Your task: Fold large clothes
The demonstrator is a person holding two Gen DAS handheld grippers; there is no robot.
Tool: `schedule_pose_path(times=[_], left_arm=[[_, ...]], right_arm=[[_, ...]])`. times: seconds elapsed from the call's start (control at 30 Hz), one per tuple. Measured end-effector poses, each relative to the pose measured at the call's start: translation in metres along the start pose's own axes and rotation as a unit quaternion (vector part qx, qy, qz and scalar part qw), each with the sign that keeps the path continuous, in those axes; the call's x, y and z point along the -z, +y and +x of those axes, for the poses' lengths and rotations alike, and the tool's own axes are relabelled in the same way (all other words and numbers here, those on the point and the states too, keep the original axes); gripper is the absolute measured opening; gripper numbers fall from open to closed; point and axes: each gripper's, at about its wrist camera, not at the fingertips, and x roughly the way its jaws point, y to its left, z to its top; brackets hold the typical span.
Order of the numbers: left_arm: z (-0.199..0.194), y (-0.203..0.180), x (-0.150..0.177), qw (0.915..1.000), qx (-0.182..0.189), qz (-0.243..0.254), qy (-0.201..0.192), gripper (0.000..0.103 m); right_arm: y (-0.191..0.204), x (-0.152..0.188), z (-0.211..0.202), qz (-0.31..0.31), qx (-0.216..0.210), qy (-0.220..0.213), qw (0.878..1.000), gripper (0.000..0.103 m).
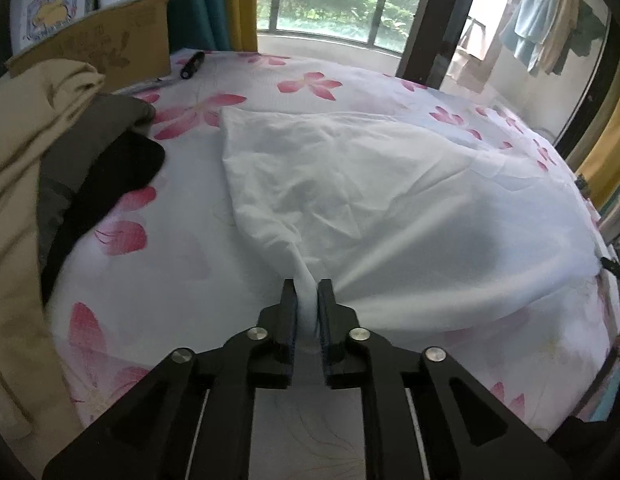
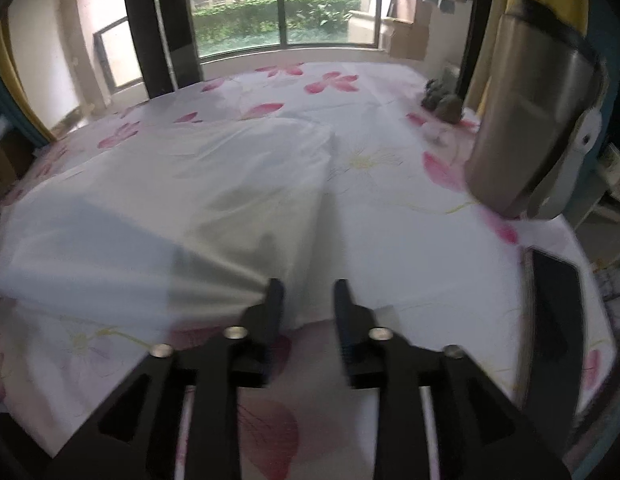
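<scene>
White garment [image 1: 370, 184] spread rumpled over flowered bedsheet [image 1: 157, 264], near edge pinched in closed jaws of left gripper [image 1: 307, 292]. Right gripper [image 2: 307, 292] with jaws parted, nothing between them, left fingertip [image 2: 274, 292] at garment's edge [image 2: 189, 220]. Beige and dark clothes [image 1: 49, 152] heaped at left.

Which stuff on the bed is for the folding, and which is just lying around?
For the folding:
white garment
left gripper, shut on it
right gripper, open beside it

Just lying around:
beige, grey and black clothes pile
cardboard box
black pen-like object
metal flask
</scene>
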Motion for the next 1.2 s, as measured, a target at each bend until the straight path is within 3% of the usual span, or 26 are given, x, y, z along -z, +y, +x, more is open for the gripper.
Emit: schedule_pose_path(times=[0.1,0.23,0.4,0.53,0.63,0.73,0.8,0.87,0.97,1.1,1.17,1.2], left_arm=[[-0.008,0.000,-0.005,0.9997,-0.018,-0.006,-0.016,0.031],[-0.021,0.005,-0.012,0.9986,-0.030,-0.010,-0.043,0.034],[-0.034,0.004,-0.021,0.9967,-0.037,-0.007,-0.072,0.036],[-0.029,-0.002,-0.020,0.9976,-0.027,0.002,-0.064,0.036],[-0.021,-0.003,-0.016,0.9986,-0.026,0.001,-0.047,0.036],[-0.018,-0.003,-0.011,0.9990,-0.029,-0.001,-0.035,0.036],[-0.018,-0.007,-0.010,0.9983,-0.045,0.013,-0.036,0.036],[-0.021,-0.012,-0.011,0.9974,-0.054,0.023,-0.042,0.036],[-0.026,-0.021,-0.021,0.9969,-0.047,0.026,-0.058,0.036],[-0.026,-0.046,-0.034,0.9961,-0.035,0.043,-0.069,0.036],[-0.024,-0.060,-0.038,0.9957,-0.023,0.051,-0.074,0.036],[-0.022,-0.068,-0.041,0.9954,-0.017,0.056,-0.075,0.036]], right_arm=[[-0.002,-0.007,-0.011,0.007,0.011,-0.014,1.000,0.035],[0.013,-0.018,-0.022,0.004,0.018,-0.039,0.999,0.048],[0.068,-0.034,-0.024,-0.041,-0.047,-0.072,0.995,0.049],[0.124,-0.039,-0.011,-0.090,-0.127,-0.073,0.985,0.049],[0.162,-0.038,-0.002,-0.132,-0.155,-0.072,0.976,0.049],[0.182,-0.033,0.017,-0.154,-0.151,-0.048,0.975,0.049],[0.188,-0.027,0.030,-0.167,-0.142,-0.026,0.975,0.049],[0.190,-0.021,0.031,-0.184,-0.131,-0.036,0.974,0.049],[0.186,-0.017,0.025,-0.191,-0.119,-0.037,0.974,0.049],[0.168,-0.013,0.015,-0.156,-0.117,-0.033,0.980,0.050],[0.151,-0.008,0.010,-0.126,-0.115,-0.030,0.985,0.055],[0.142,-0.005,0.006,-0.112,-0.113,-0.033,0.987,0.064]])
